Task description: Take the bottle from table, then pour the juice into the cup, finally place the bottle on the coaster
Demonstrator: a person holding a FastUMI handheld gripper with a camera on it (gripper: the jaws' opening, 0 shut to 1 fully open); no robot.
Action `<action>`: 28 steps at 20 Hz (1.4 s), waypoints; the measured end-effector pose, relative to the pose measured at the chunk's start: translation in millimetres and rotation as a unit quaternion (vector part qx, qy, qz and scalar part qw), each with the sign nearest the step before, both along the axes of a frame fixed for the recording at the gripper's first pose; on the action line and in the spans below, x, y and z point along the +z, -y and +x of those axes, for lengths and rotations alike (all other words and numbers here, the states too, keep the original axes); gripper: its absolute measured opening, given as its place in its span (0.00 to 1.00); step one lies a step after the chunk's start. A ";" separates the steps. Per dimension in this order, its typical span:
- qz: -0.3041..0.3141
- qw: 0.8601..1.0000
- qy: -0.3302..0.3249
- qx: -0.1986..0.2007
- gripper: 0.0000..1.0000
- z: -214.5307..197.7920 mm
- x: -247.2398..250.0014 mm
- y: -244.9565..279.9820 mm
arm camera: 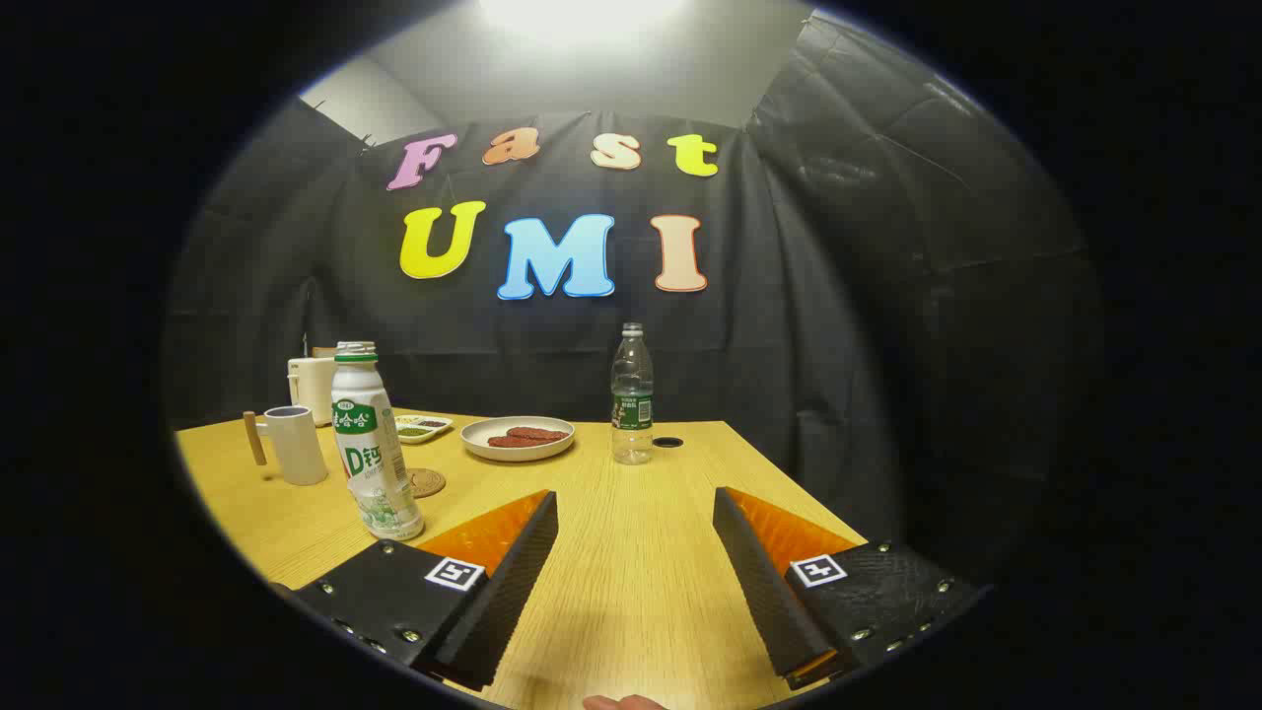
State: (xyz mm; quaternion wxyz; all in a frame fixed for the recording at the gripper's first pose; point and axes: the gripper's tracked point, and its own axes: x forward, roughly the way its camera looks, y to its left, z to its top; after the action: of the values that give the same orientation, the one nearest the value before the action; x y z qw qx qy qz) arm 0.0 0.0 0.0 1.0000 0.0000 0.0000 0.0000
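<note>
The gripper (636, 513) has its fingers wide apart over the wooden surface (631, 582), holding nothing. The white bottle (373, 444) (green label with large "D", cap off) stands just ahead of the left finger, touching neither. The cork coaster (427, 482) lies just behind it, the cup (294, 445) farther left.

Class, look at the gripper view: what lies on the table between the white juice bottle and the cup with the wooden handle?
Bare table; the coaster lies behind the juice bottle, not toward the cup.
</note>
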 end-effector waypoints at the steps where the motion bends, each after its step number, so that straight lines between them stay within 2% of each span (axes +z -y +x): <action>1: 0.001 1.000 -0.001 0.000 0.97 0.9 0.5 -0.6; 8: -0.001 1.000 -0.009 -0.006 0.97 0.5 -1.4 -0.2; 12: -0.004 1.000 0.009 -0.005 0.97 -5.1 6.5 -1.0; 14: 0.025 0.999 0.018 0.012 0.97 -10.4 17.8 -11.3; 20: 0.032 0.999 -0.007 0.005 0.97 -25.0 57.2 -52.4; 23: 0.034 0.999 0.005 0.001 0.97 -37.8 80.1 -72.6; 28: 0.022 1.000 0.000 0.019 0.97 -67.8 81.8 -112.6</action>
State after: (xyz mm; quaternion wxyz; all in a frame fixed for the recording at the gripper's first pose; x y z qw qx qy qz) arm -67.8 112.6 81.8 0.9996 0.0225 0.0005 0.0190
